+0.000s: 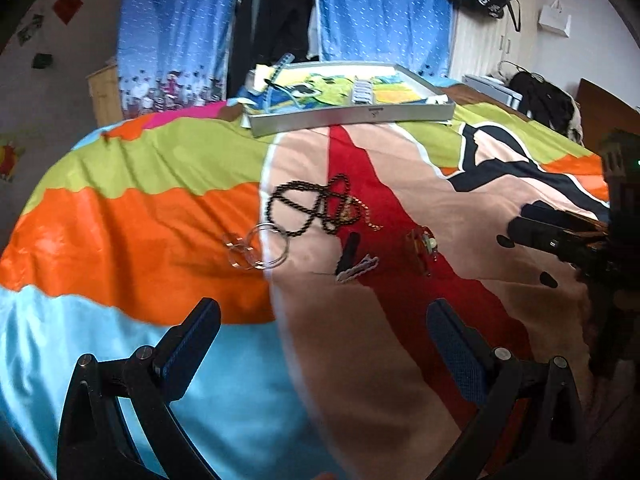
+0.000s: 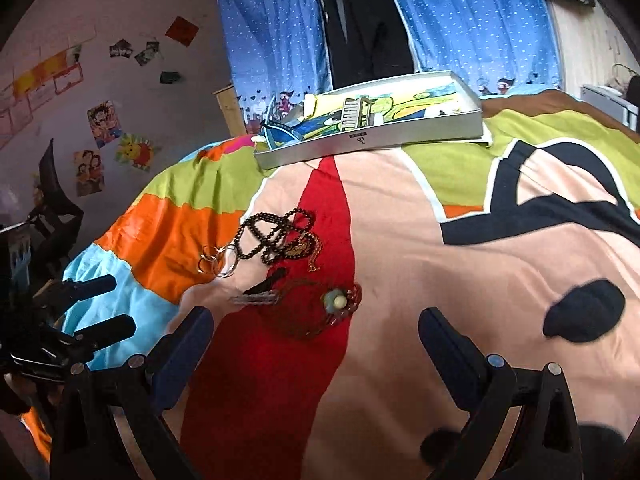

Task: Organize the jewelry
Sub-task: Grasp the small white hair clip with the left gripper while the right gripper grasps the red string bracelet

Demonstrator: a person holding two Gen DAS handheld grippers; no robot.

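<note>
Jewelry lies in a loose pile on a colourful bedspread. A black bead necklace (image 1: 310, 204) (image 2: 276, 232) lies beside clear bangles and rings (image 1: 260, 248) (image 2: 220, 260), a thin gold chain (image 1: 366, 214) (image 2: 310, 254), a black clip (image 1: 347, 252) (image 2: 267, 282), a white braided piece (image 1: 357, 269) and a reddish bracelet with a pale bead (image 2: 340, 300). A grey tray (image 1: 352, 114) (image 2: 372, 140) sits beyond them. My left gripper (image 1: 324, 312) is open and empty, short of the pile. My right gripper (image 2: 316, 320) is open and empty, just before the bracelet.
The right gripper's fingers (image 1: 536, 228) show at the right edge of the left wrist view; the left gripper's fingers (image 2: 100, 308) show at the left of the right wrist view. Blue curtains (image 1: 180, 40) hang behind the bed. A wooden cabinet (image 1: 106, 92) stands far left.
</note>
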